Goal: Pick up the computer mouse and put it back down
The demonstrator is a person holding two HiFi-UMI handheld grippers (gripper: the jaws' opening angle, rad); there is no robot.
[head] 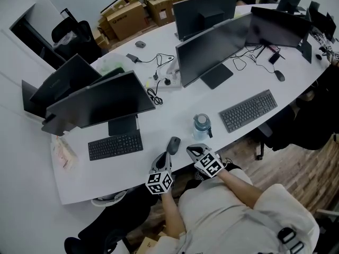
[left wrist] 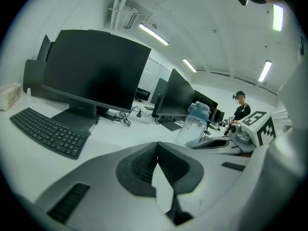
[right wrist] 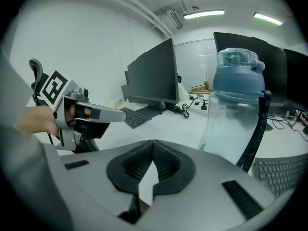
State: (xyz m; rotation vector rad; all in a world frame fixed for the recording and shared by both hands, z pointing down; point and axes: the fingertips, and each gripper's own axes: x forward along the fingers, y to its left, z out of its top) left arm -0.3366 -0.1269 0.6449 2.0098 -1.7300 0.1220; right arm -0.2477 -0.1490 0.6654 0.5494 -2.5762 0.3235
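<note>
- Head view: the mouse (head: 173, 144) lay flat on the white table (head: 175, 115) near its near edge, touched by nothing.
- The left gripper (head: 164, 158) hung just near of the mouse, and the right gripper (head: 192, 150) just to its right. Neither was around it.
- A bottle (head: 202, 126) stood upright just beyond the right gripper, to the far right of the mouse. A keyboard (head: 115, 145) lay well to the left.
- Cardboard boxes (head: 127, 19) sat far off beyond the table. What was in them could not be told.
- Left gripper view: the jaws of the left gripper (left wrist: 157, 150) were pressed together with nothing between them. The mouse did not show here and was probably hidden below the jaws.
- The bottle (left wrist: 192, 124) rose ahead to the right, clear with a blue lid.
- Right gripper view: the right gripper (right wrist: 153, 150) also had its pads together and empty. The bottle (right wrist: 236, 109) loomed close on the right, and no liquid level could be made out in it. The left gripper's tip (right wrist: 115, 113) reached in from the left.
- Step, as a judgement: the mouse was down and both grippers were empty. This fitted either the moment before the pick or the one after the put-down, and the views did not settle which.
- If the pick was ahead, one gripper would need its jaws spread, lowered astride the mouse and closed on its sides, keeping clear of the bottle.
</note>
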